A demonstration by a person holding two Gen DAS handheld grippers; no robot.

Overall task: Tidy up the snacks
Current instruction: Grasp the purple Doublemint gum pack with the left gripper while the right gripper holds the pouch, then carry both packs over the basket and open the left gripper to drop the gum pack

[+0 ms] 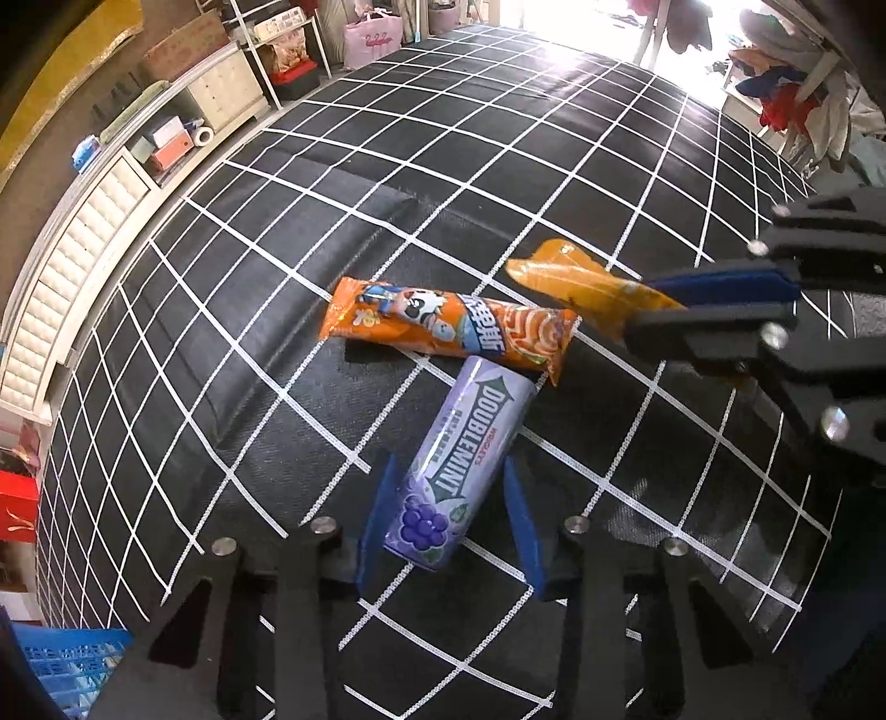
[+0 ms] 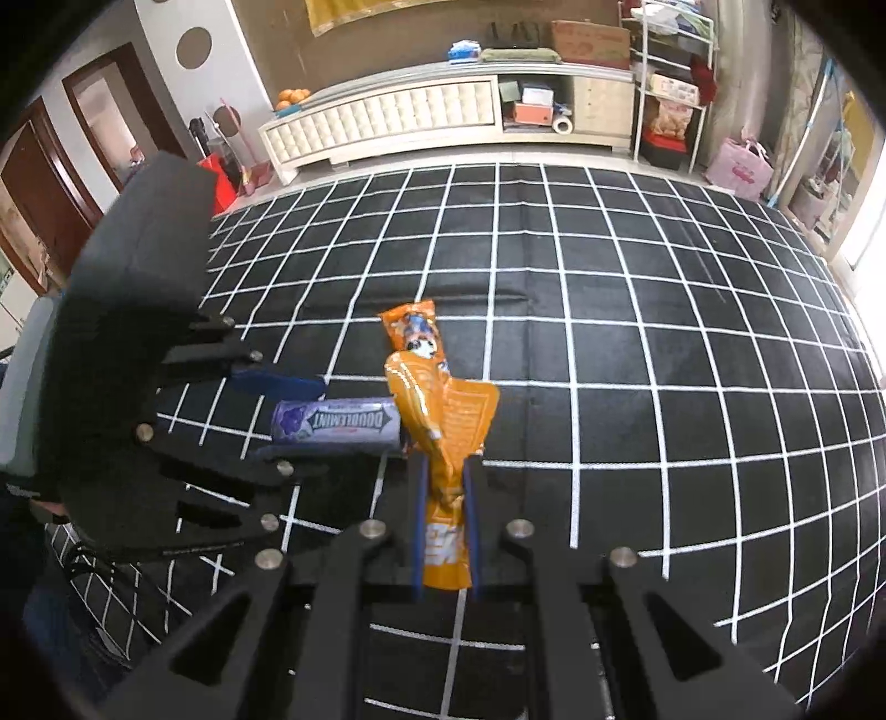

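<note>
Daylight is flooding from the window (image 1: 581, 22), overexposing it; my fisheye views are bending the grid cloth (image 1: 498, 166) and darkening corners; nearby gripper parts are blurring.

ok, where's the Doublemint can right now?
Doublemint can lies on the grid cloth, between the left hand-held gripper's fingers, just below the orange snack packet.

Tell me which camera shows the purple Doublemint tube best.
The left wrist view: the tube fills the foreground between the left tongs, label and grape picture readable. In the right wrist view it is smaller, lying sideways, one end hidden behind the orange packet.
</note>
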